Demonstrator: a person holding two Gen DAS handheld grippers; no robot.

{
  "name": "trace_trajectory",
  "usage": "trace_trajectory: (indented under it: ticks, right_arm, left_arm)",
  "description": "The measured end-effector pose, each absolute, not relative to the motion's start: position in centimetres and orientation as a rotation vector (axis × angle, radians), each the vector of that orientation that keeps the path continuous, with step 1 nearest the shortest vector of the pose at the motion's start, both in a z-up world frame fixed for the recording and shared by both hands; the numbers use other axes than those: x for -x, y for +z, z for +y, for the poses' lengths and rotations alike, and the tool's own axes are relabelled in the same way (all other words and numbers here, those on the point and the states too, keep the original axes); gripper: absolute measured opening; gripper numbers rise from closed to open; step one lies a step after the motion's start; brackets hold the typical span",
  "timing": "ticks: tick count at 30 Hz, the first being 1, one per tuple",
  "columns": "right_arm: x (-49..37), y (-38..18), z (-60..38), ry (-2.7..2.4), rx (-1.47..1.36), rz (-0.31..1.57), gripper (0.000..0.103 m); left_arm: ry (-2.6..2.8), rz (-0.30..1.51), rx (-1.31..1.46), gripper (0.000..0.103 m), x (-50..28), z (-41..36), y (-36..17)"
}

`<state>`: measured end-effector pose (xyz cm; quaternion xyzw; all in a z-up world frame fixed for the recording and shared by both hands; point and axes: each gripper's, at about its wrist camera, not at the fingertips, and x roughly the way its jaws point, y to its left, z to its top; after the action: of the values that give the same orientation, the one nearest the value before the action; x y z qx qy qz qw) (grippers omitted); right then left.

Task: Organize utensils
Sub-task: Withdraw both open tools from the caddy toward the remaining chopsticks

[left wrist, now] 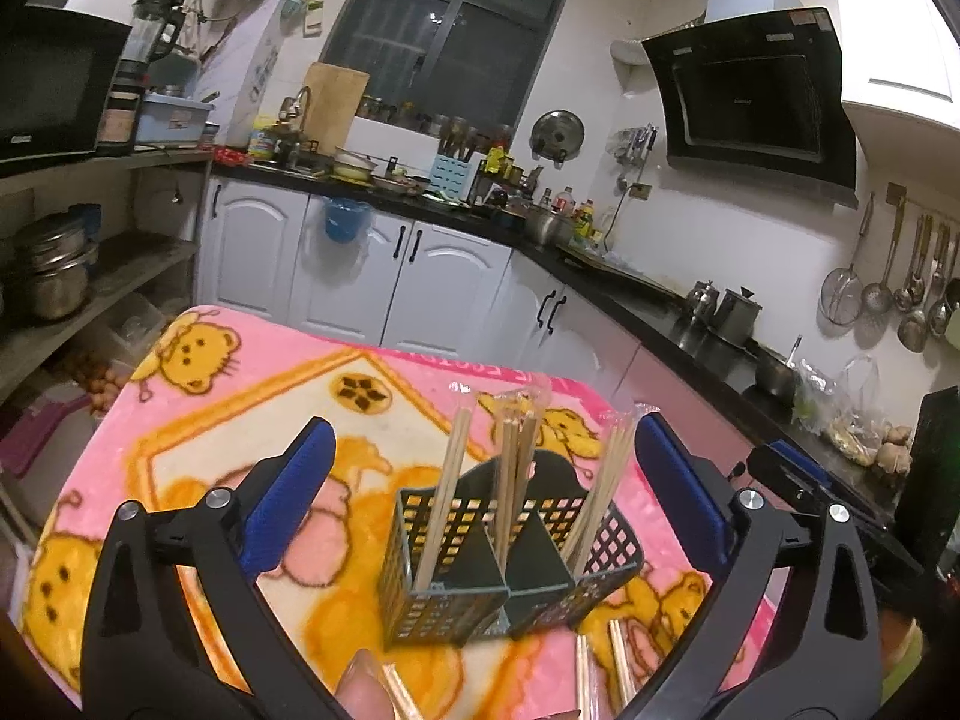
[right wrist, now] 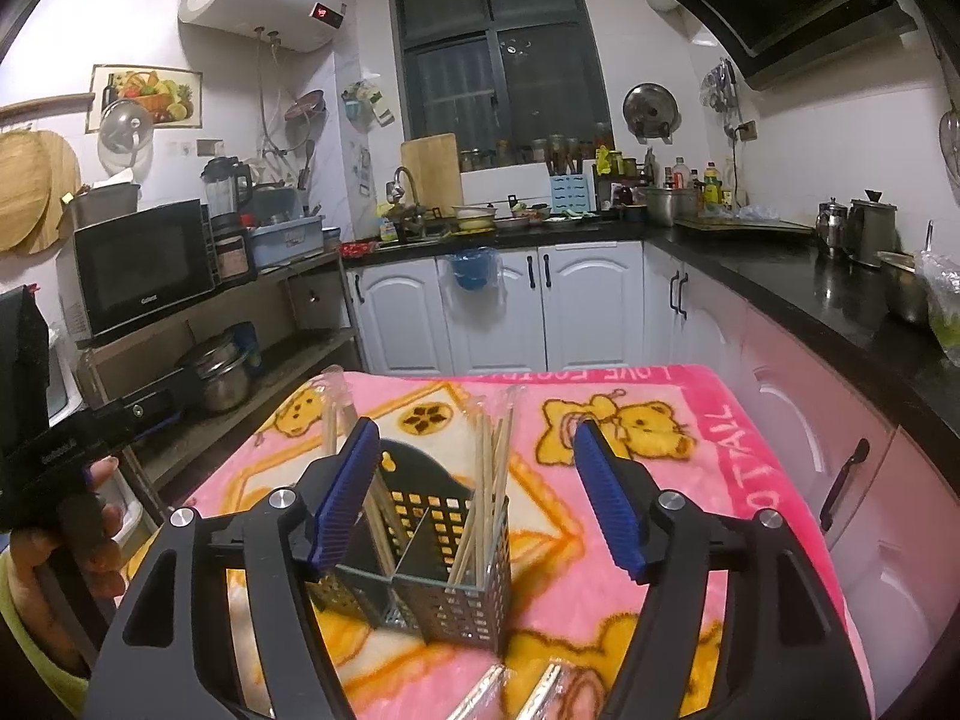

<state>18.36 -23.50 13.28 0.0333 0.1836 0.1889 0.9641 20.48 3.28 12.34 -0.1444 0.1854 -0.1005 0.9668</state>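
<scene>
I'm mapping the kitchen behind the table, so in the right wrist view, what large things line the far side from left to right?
Round wooden boards on the wall → black microwave oven → blender with dark lid → upright wooden cutting board → light blue knife block → steel pot on the counter → two steel kettles.

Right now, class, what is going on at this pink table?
A person holds a two-finger gripper in each hand, sorting chopsticks into a dark perforated holder standing on a pink bear-print blanket. The left gripper and the right gripper are both open and empty, poised around the holder. Several wrapped chopsticks already stand in its compartments, while a few more wrapped pairs lie on the blanket in front of it, not yet picked up.
</scene>
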Motion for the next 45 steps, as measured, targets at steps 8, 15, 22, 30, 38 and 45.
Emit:
trace_trajectory:
  ticks: [8,15,22,30,38,45]
  right_arm:
    - [-16.7,13.0,-23.7,0.389,-0.054,0.379,0.066]
    - [-15.5,11.8,-23.6,0.396,-0.042,0.412,0.067]
    - [-14.7,10.1,-23.5,0.402,-0.042,0.454,0.067]
    - [-14.0,8.6,-23.2,0.410,-0.036,0.498,0.067]
    - [-13.5,7.3,-22.7,0.437,-0.027,0.538,0.067]
    - [-13.3,6.0,-22.0,0.455,-0.015,0.579,0.067]
  left_arm:
    - [-0.203,0.382,0.276,0.092,-18.7,3.0,12.0]
    - [-0.189,0.410,0.271,0.092,-17.4,2.9,11.0]
    - [-0.182,0.460,0.262,0.092,-16.5,2.6,9.3]
    - [-0.171,0.494,0.250,0.092,-15.5,2.3,7.9]
    - [-0.156,0.528,0.240,0.092,-14.9,2.4,6.4]
    - [-0.141,0.558,0.244,0.092,-14.4,2.8,5.1]
